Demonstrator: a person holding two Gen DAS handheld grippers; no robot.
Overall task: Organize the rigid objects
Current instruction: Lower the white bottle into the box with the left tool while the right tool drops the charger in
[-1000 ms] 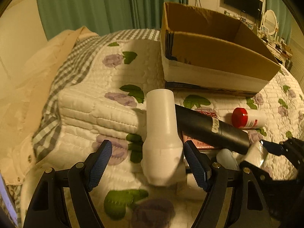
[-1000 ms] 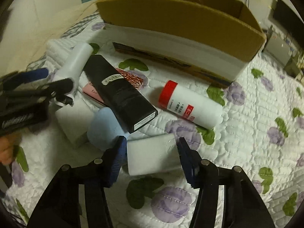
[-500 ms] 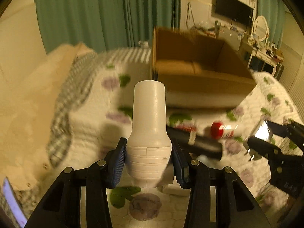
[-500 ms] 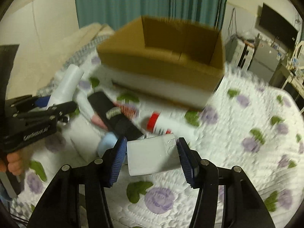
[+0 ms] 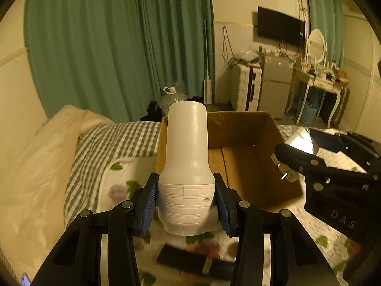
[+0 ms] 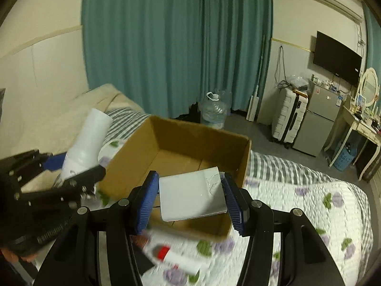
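Note:
My left gripper (image 5: 185, 205) is shut on a white plastic bottle (image 5: 187, 162) and holds it in the air in front of the open cardboard box (image 5: 252, 166). My right gripper (image 6: 191, 202) is shut on a white rectangular box (image 6: 190, 195) and holds it over the near edge of the cardboard box (image 6: 185, 147). The right gripper and its white box also show at the right of the left wrist view (image 5: 300, 143). The left gripper with the bottle shows at the left of the right wrist view (image 6: 83, 143). The cardboard box looks empty inside.
On the floral quilt (image 6: 309, 214) below lie a red-capped white bottle (image 6: 176, 258) and a black box (image 5: 190, 259). A checked blanket (image 5: 114, 143) and a beige cover (image 5: 35, 166) lie at the left. Beyond the bed stand a suitcase (image 6: 288, 116), fridge and dressing table.
Both grippers closed on their items and lifted them off the quilt. They now hold them up at the cardboard box; the box looks nearer and its inside shows.

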